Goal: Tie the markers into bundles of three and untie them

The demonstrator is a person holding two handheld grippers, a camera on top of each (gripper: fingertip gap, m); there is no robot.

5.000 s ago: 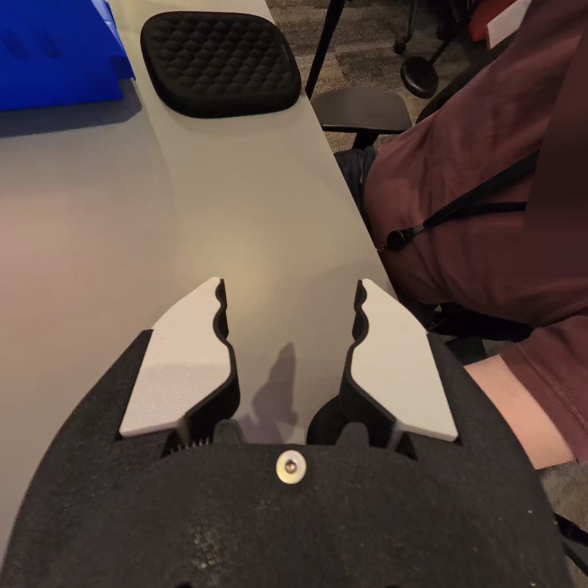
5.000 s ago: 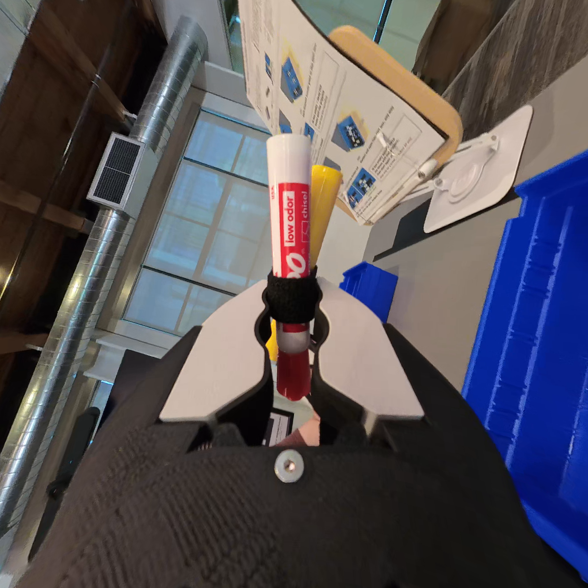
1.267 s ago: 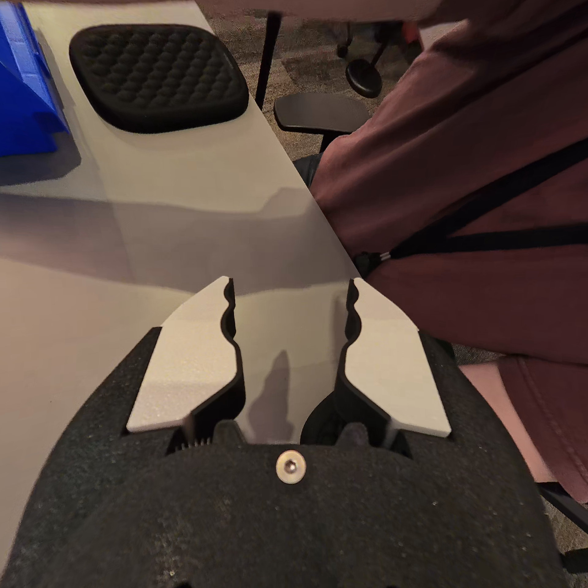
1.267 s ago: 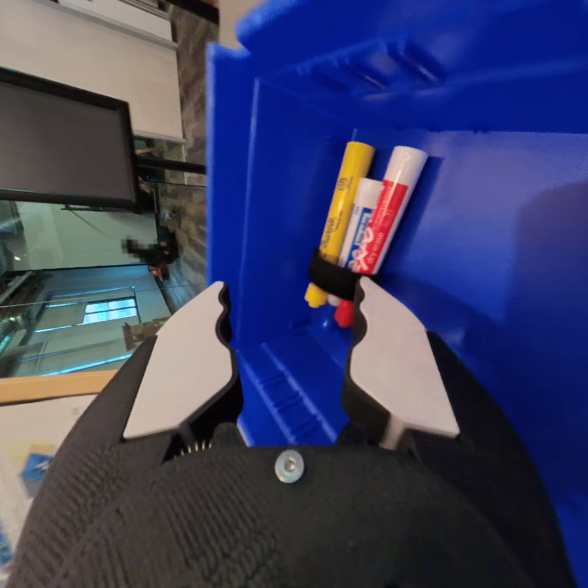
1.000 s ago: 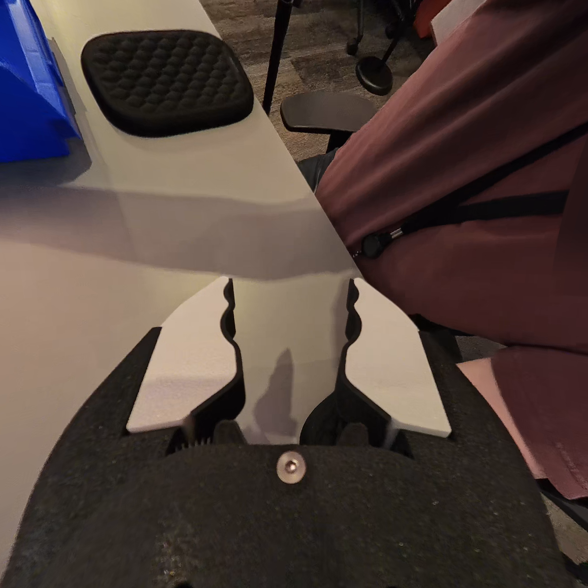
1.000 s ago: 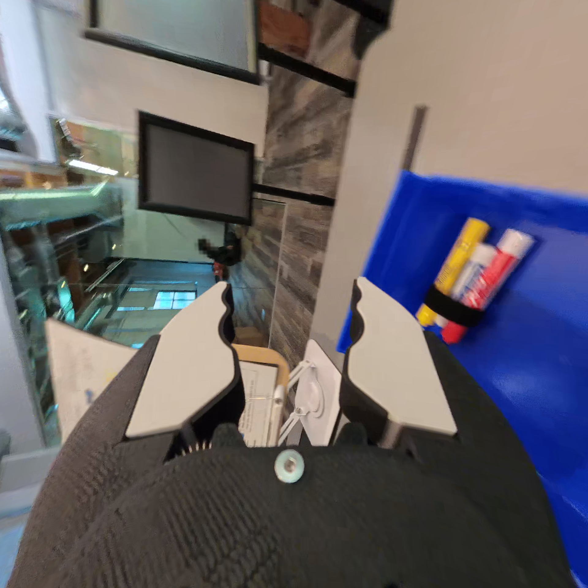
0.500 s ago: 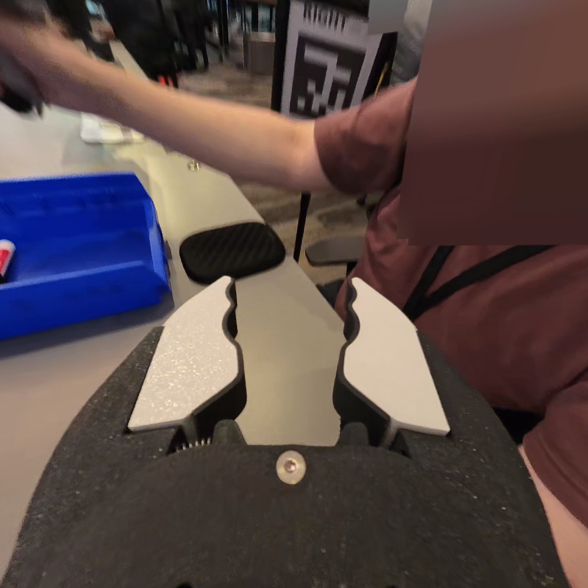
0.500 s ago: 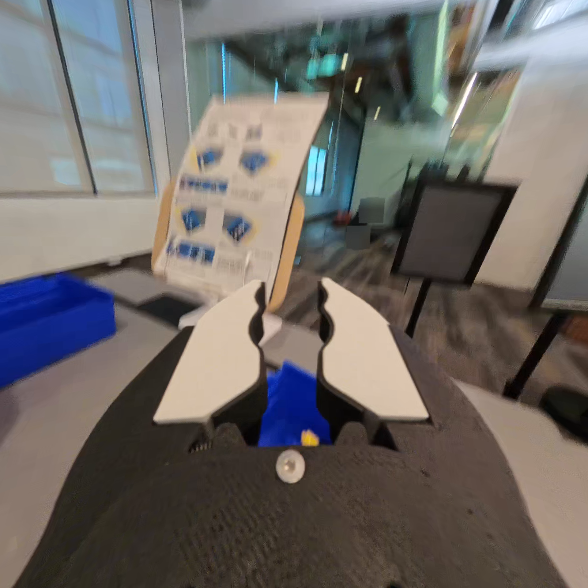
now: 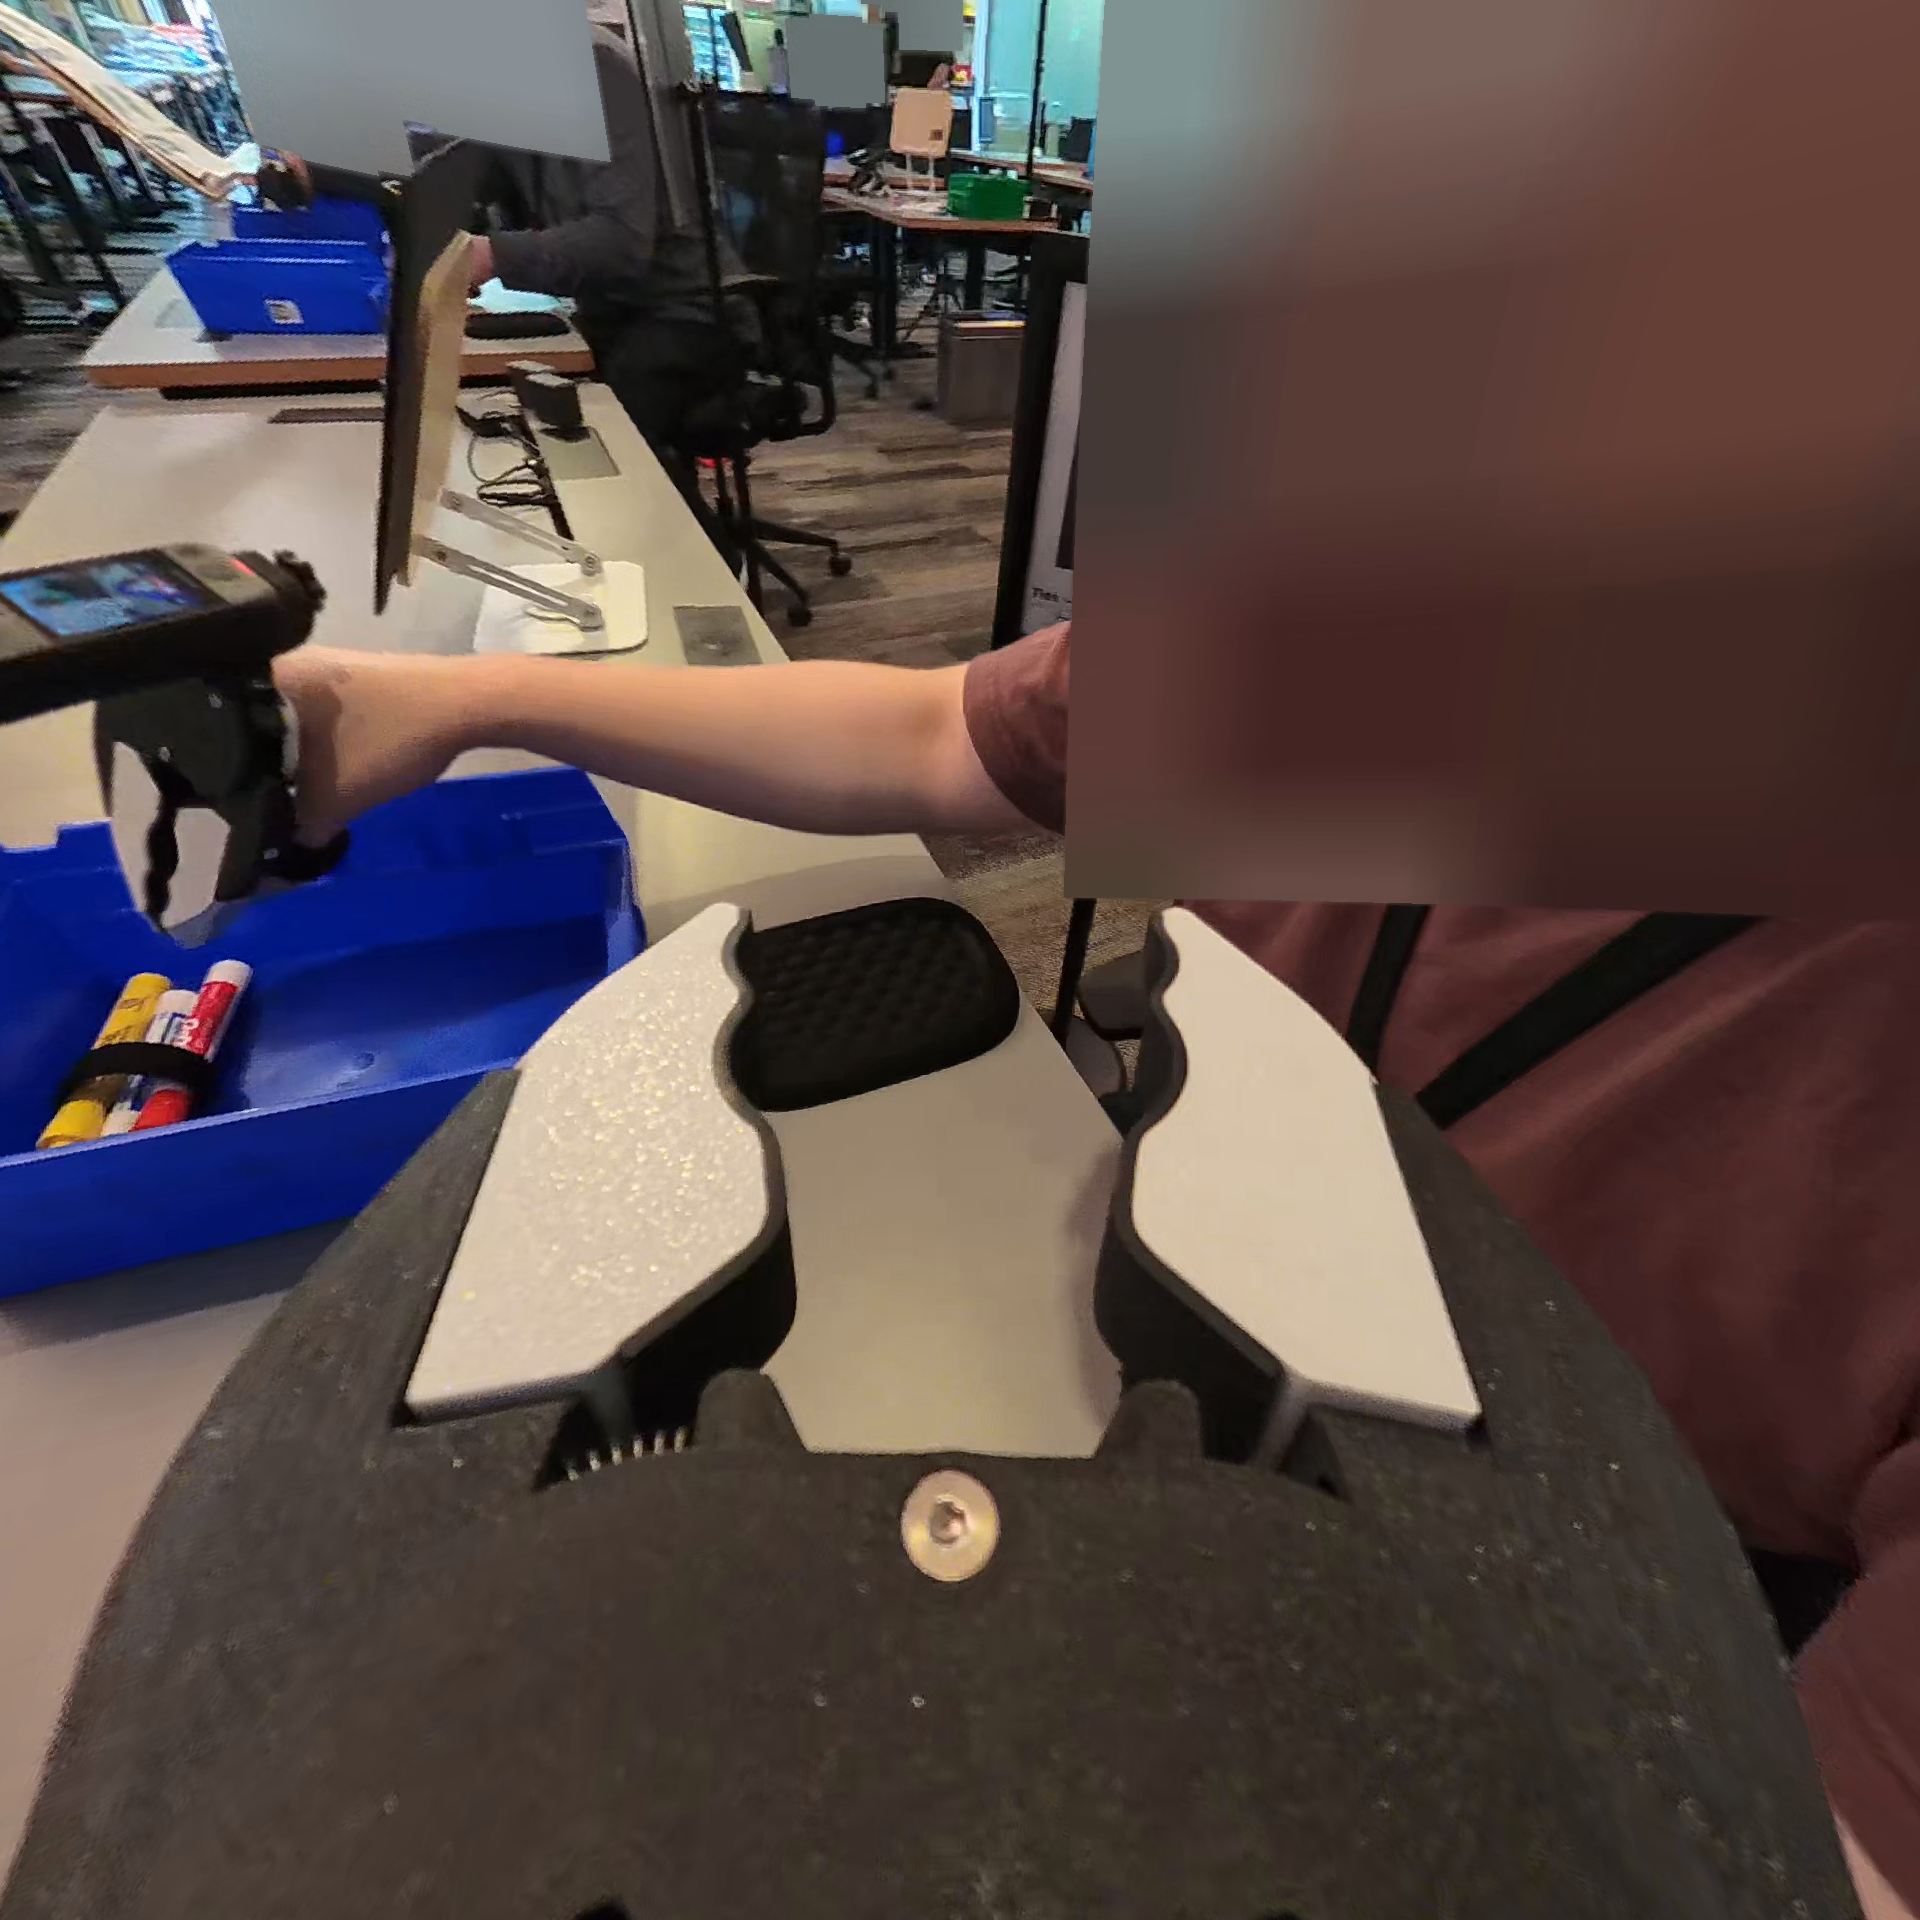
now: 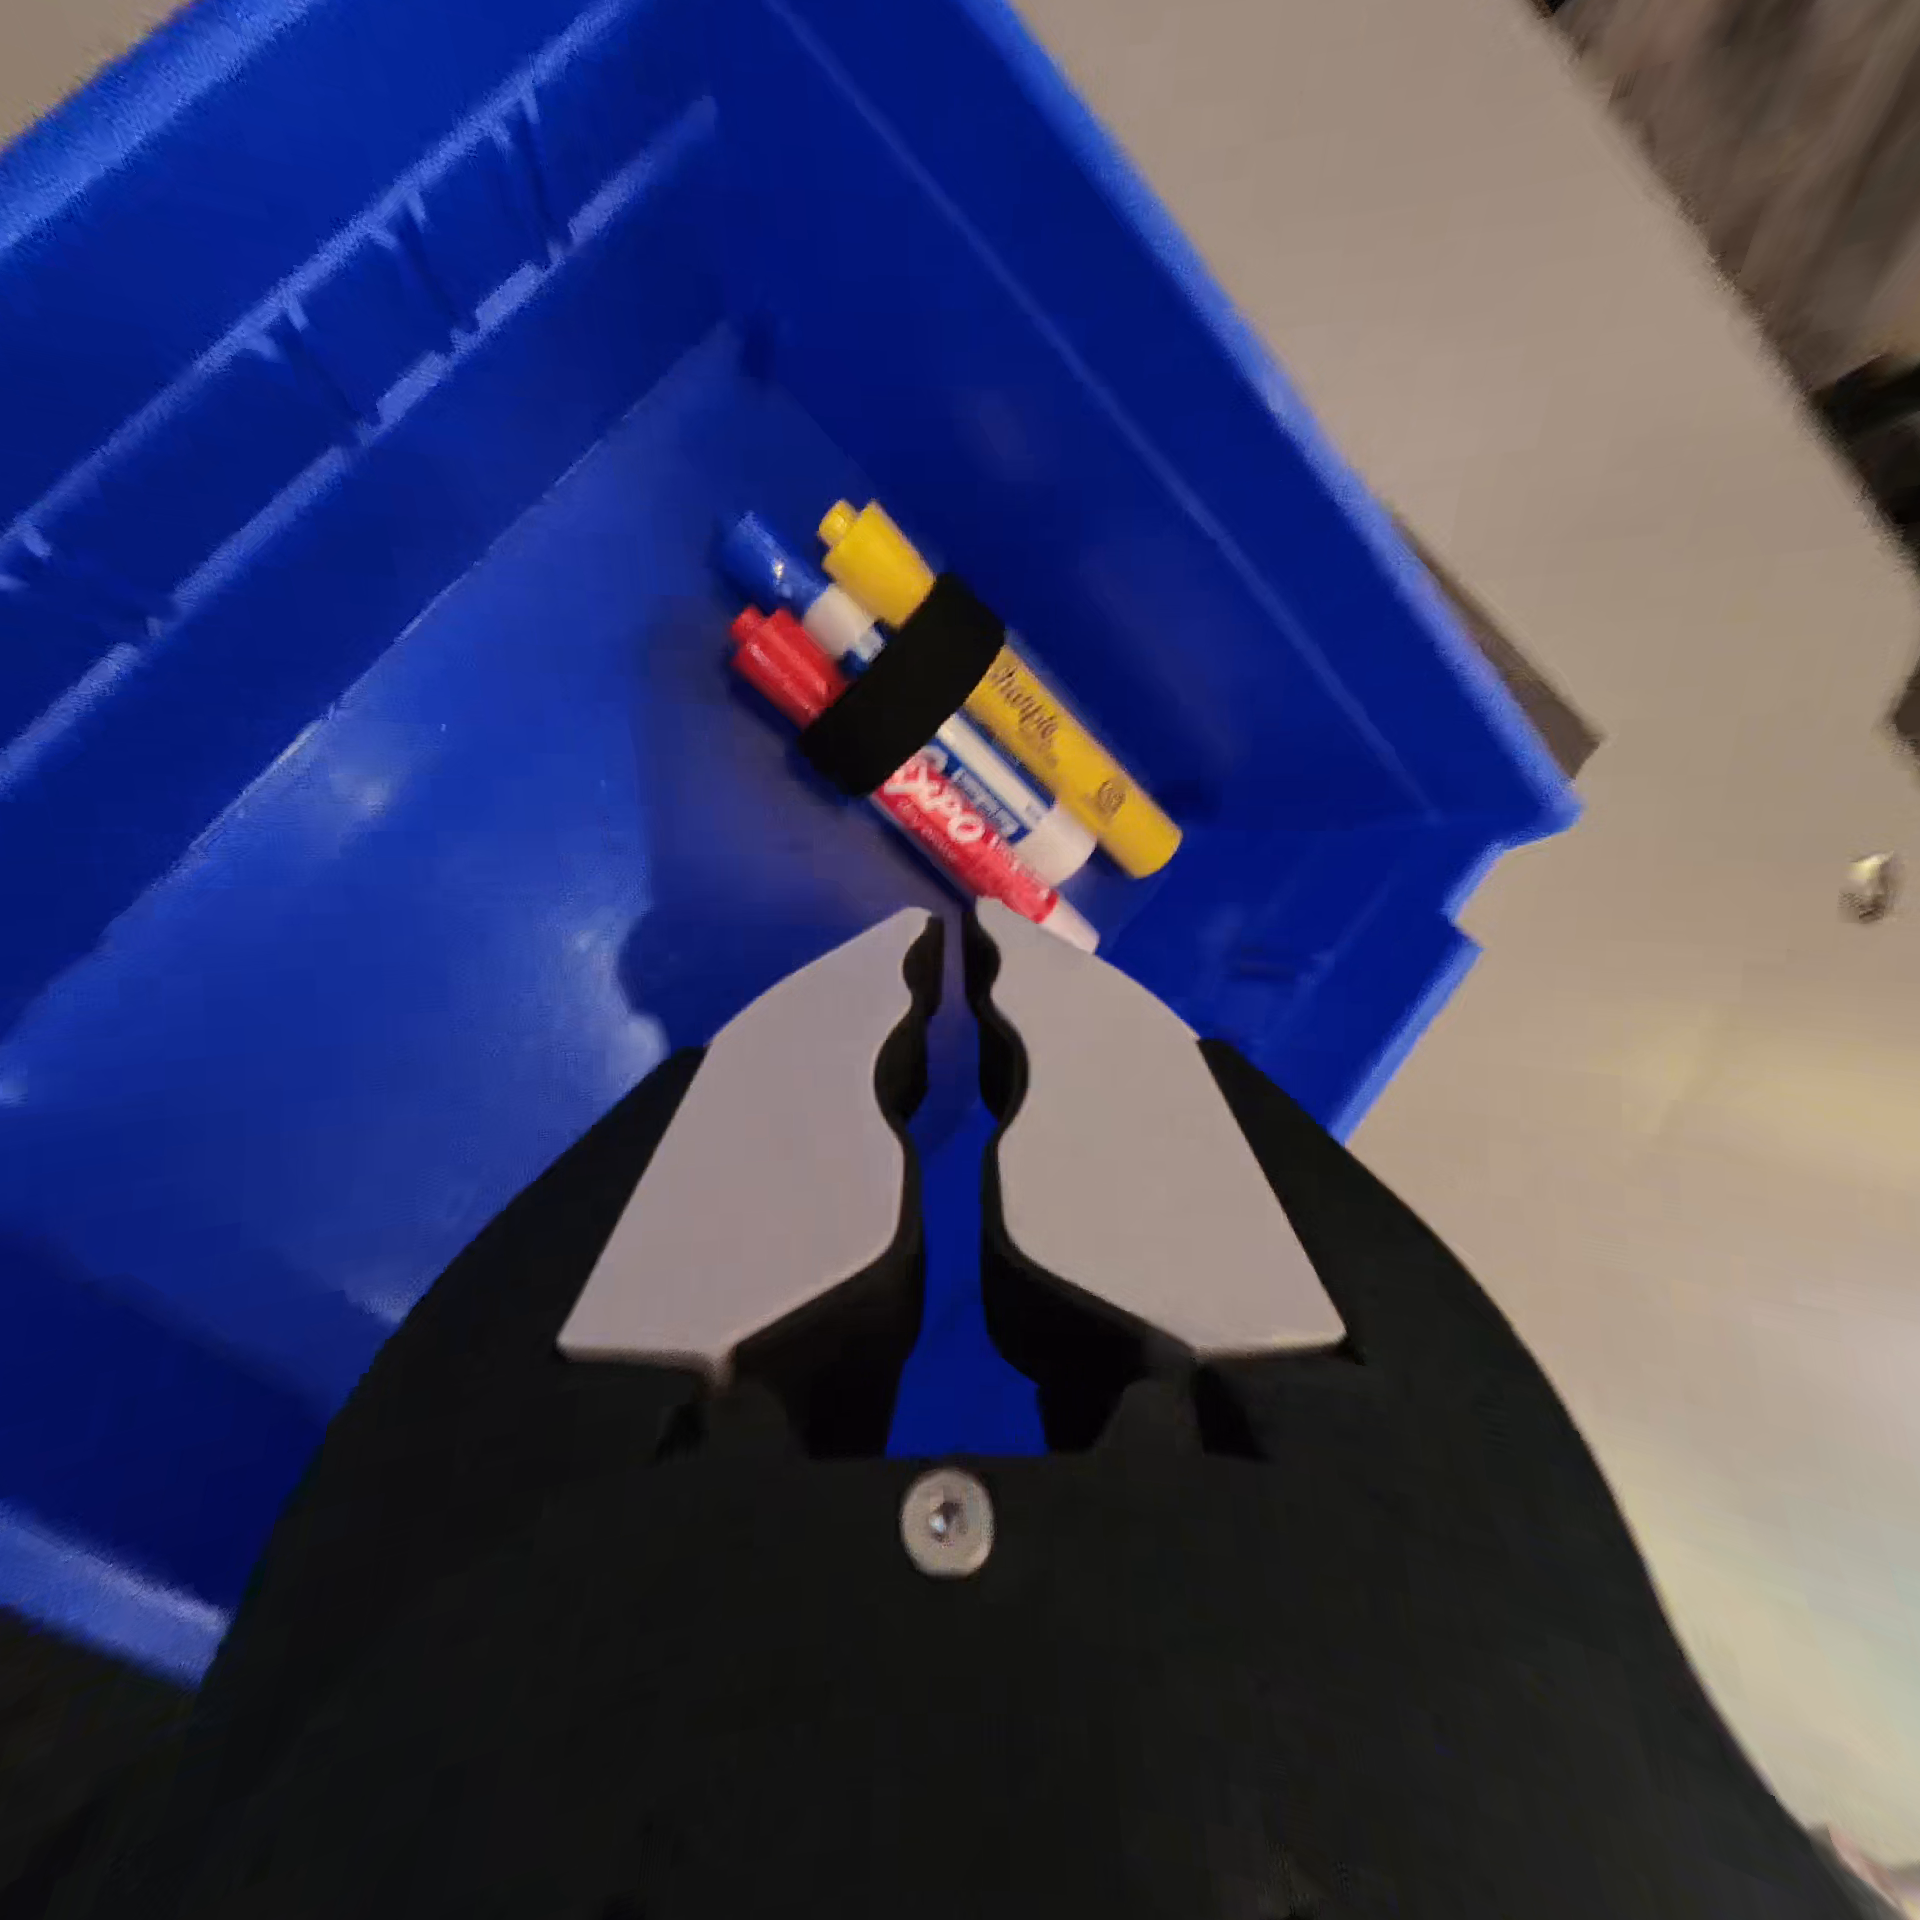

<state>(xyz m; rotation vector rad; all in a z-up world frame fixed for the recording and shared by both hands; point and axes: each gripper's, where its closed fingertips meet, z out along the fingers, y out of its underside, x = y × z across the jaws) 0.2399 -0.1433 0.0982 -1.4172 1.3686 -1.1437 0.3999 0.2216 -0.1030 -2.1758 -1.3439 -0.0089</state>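
So the bundle [image 10: 940, 707] (yellow, blue and red markers with a black strap [image 10: 904, 698] round them) is lying in the blue bin [image 10: 416, 831], tucked into a corner. The right gripper [image 10: 951, 930] hangs over the bin just short of the bundle's white ends, tips nearly touching each other, only a sliver of gap, nothing held.

The left gripper [image 9: 945, 935] is spread wide with nothing in it, above the grey table [image 9: 935, 1299], well apart from the bin, a black pad [image 9: 873, 1003] showing between its fingers.

The left view gives you the bare arm [image 9: 665, 727] reaching across to the bin. The right view is the only one showing the caps and strap up close.
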